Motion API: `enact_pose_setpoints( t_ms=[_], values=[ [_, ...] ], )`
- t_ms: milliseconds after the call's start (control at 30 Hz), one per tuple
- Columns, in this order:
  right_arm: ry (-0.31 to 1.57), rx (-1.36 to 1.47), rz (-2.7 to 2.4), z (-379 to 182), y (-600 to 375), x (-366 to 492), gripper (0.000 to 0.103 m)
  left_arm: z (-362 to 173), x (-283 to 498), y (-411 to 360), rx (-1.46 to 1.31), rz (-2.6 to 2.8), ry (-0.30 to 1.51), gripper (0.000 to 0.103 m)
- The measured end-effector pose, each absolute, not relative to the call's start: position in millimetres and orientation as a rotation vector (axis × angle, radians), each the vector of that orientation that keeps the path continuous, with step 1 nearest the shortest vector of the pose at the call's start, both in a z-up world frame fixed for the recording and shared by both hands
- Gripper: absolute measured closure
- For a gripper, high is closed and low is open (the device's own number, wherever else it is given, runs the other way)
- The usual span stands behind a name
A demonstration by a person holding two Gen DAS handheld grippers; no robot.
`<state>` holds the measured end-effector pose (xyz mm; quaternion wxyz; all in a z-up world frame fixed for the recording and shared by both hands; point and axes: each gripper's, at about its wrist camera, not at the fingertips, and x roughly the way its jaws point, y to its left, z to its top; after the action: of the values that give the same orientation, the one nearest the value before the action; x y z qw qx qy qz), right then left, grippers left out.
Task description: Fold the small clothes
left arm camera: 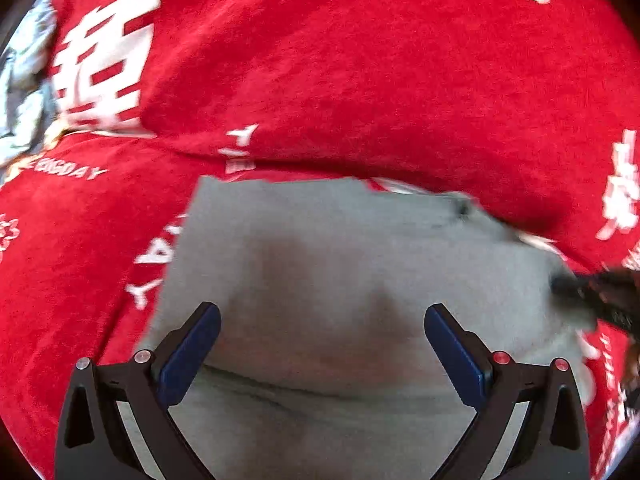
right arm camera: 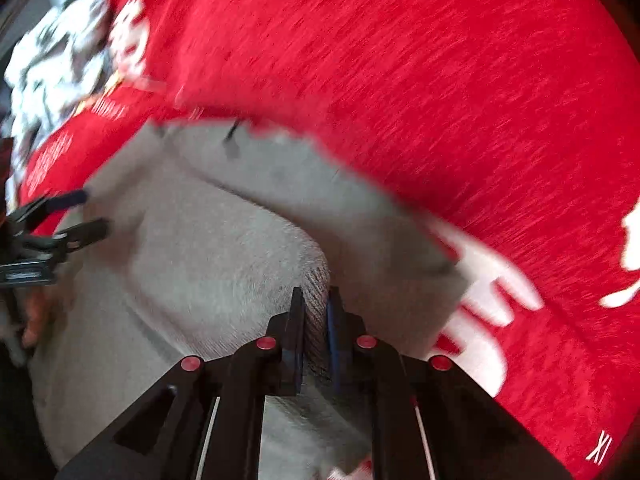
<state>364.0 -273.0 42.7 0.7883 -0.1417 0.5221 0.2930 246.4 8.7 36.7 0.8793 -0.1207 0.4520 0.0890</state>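
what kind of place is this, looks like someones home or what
Probably a home, likely on a bed or sofa, though no furniture shows. A soft red blanket with white printed characters fills both views, a small grey garment lies on it, and more laundry is heaped at the edge.

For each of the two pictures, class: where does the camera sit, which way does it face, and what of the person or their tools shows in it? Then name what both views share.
Left wrist: on the left gripper, facing steeply down at the grey garment on the red blanket; its own open fingers show, and the right gripper at the right edge.

Right wrist: on the right gripper, facing down; it is shut on a pinched ridge of grey cloth. The left gripper shows at left.

Shared: garment, blanket.
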Motion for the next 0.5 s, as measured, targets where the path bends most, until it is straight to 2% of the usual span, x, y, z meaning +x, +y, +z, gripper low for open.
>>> enact_pose_setpoints(
  t_ms=[67, 100, 167, 200, 233, 367, 433, 500],
  values=[
    [1.215, -0.301, 0.607, 18, -272, 368, 0.091, 18, 261, 9, -0.206, 0.191, 1.045, 0.001],
    [1.233, -0.322, 0.585, 10, -271, 366, 0.085, 8, 264, 10, -0.167, 0.203, 1.095, 0.001],
    [1.196, -0.278, 0.553, 18, -276, 362, 0.067, 15, 259, 13, -0.153, 0.197, 1.061, 0.001],
    [1.193, -0.252, 0.529, 23, -280, 360, 0.045, 22, 255, 18, -0.164, 0.202, 1.036, 0.001],
    [1.144, -0.221, 0.495, 36, -288, 355, 0.040, 25, 252, 22, -0.179, 0.203, 1.022, 0.001],
    [1.045, -0.097, 0.535, 60, -297, 328, 0.039, 4, 252, 46, -0.166, 0.257, 1.085, 0.000],
    [1.124, -0.065, 0.589, 43, -292, 324, 0.034, -3, 248, 69, -0.296, 0.210, 1.078, 0.000],
    [1.240, -0.081, 0.549, 17, -297, 315, 0.033, -5, 247, 84, -0.371, 0.198, 1.116, 0.000]
  ],
)
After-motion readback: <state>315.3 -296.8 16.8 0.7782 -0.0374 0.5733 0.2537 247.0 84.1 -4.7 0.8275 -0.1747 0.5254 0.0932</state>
